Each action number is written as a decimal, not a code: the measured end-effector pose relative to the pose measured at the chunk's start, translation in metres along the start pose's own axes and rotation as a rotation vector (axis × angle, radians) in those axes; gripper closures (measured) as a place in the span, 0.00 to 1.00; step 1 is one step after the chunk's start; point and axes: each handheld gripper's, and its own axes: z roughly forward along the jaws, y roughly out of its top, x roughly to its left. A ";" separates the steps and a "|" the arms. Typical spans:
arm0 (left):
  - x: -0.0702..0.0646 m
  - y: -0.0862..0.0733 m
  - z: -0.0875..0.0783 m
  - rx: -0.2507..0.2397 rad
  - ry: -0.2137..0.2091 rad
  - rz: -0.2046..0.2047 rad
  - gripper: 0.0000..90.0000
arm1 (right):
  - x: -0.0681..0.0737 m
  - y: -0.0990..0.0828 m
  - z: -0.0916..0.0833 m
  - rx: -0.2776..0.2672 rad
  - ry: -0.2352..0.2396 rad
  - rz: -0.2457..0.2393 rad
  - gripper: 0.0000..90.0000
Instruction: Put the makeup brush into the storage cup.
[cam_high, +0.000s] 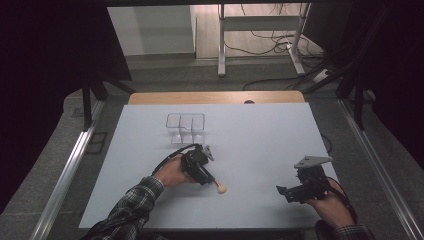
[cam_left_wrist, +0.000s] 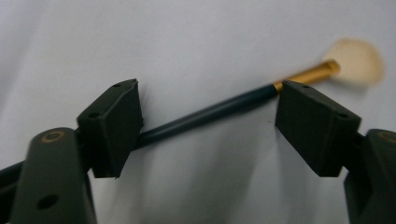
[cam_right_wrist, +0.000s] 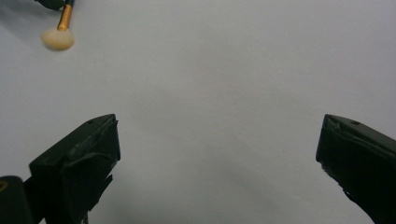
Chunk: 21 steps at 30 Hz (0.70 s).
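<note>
As I looked down from the high view, the brush (cam_high: 218, 187) lay on the white table (cam_high: 260, 150) right at the tip of my left claw (cam_high: 204, 175), its pale bristle head poking out toward the person's side and a little to the right. The clear divided box (cam_high: 185, 127) stood farther out on the table, beyond the left hand (cam_high: 172, 174), well apart from the brush. My right claw (cam_high: 285, 192) hung near the table's right edge, well apart from the brush, so the left was plainly the nearer one.

In the left gripper view, the jaws stood spread with the brush (cam_left_wrist: 210, 112) lying on the table between and just beyond them. Its dark handle ran slantwise across the gap, from behind the left jaw up to the gold ferrule at the right jaw's upper corner, with the blurred bristles past that. The long axis therefore ran nearly along the line joining the jaws, not across it. I judged that closing as it stood would pinch along the handle and not across it, so a turn of the wrist seemed called for first. Nothing was gripped.

In the right gripper view, the jaws stood wide apart over bare table, holding nothing. The brush (cam_right_wrist: 58, 35) showed far off at the top left corner.
</note>
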 end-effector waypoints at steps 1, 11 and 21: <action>-0.003 0.001 -0.002 0.000 -0.007 0.020 0.37 | 0.000 0.000 0.000 0.002 0.001 0.002 0.00; -0.016 0.007 -0.005 0.043 -0.057 0.074 0.93 | 0.002 0.000 0.001 0.009 0.004 -0.015 0.01; -0.009 0.004 -0.006 0.024 -0.089 0.001 0.93 | 0.001 0.000 0.001 0.008 0.007 -0.013 0.01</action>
